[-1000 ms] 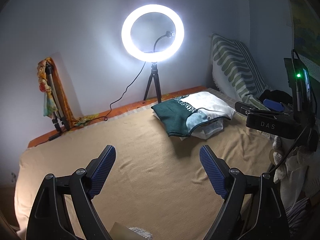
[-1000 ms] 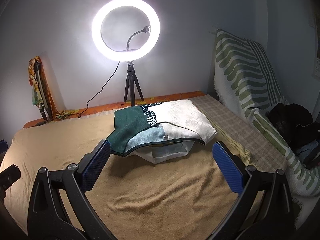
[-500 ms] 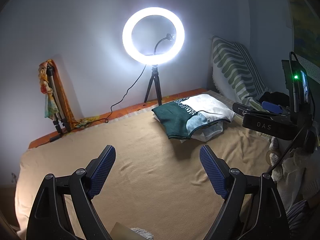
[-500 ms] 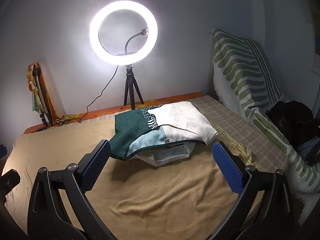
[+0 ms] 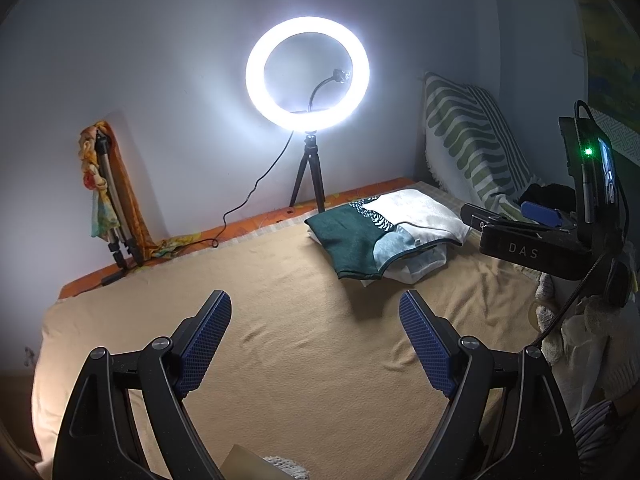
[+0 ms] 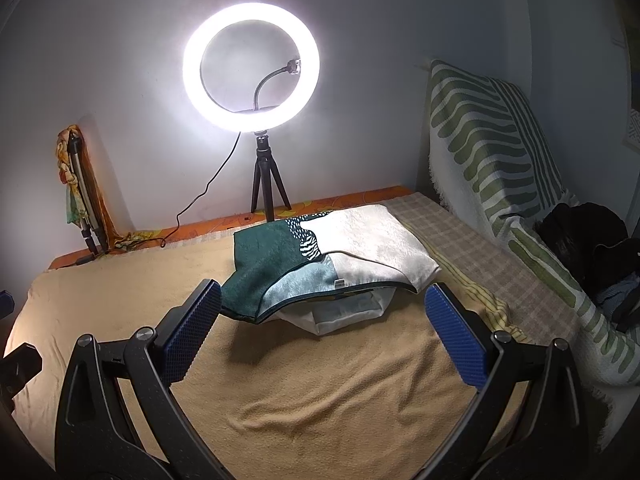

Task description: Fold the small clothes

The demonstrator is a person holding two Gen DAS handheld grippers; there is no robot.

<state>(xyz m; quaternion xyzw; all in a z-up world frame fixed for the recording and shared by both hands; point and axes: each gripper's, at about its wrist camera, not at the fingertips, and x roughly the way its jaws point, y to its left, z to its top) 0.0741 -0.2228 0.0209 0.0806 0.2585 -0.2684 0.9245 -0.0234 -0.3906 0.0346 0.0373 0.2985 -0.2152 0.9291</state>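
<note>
A green, teal and white patterned cloth (image 6: 320, 256) lies on top of a white bag-like bundle (image 6: 344, 312) at the far side of the tan-covered bed (image 6: 320, 392); it also shows in the left wrist view (image 5: 376, 232). My left gripper (image 5: 316, 336) is open and empty above the bare bed, well short of the cloth. My right gripper (image 6: 320, 332) is open and empty, just in front of the cloth's near edge. The right gripper's body (image 5: 532, 248) shows at the right of the left wrist view.
A lit ring light on a tripod (image 6: 251, 68) stands behind the cloth by the wall. A folded tripod with a scarf (image 6: 80, 192) leans at the left. A green-striped throw (image 6: 496, 152) and dark items (image 6: 584, 236) lie at the right. A pale pile (image 5: 580, 336) sits at the bed's right edge.
Both grippers have shifted a little, and the scene sits slightly lower in the frames. The jaws stay open and the cloth has not moved.
</note>
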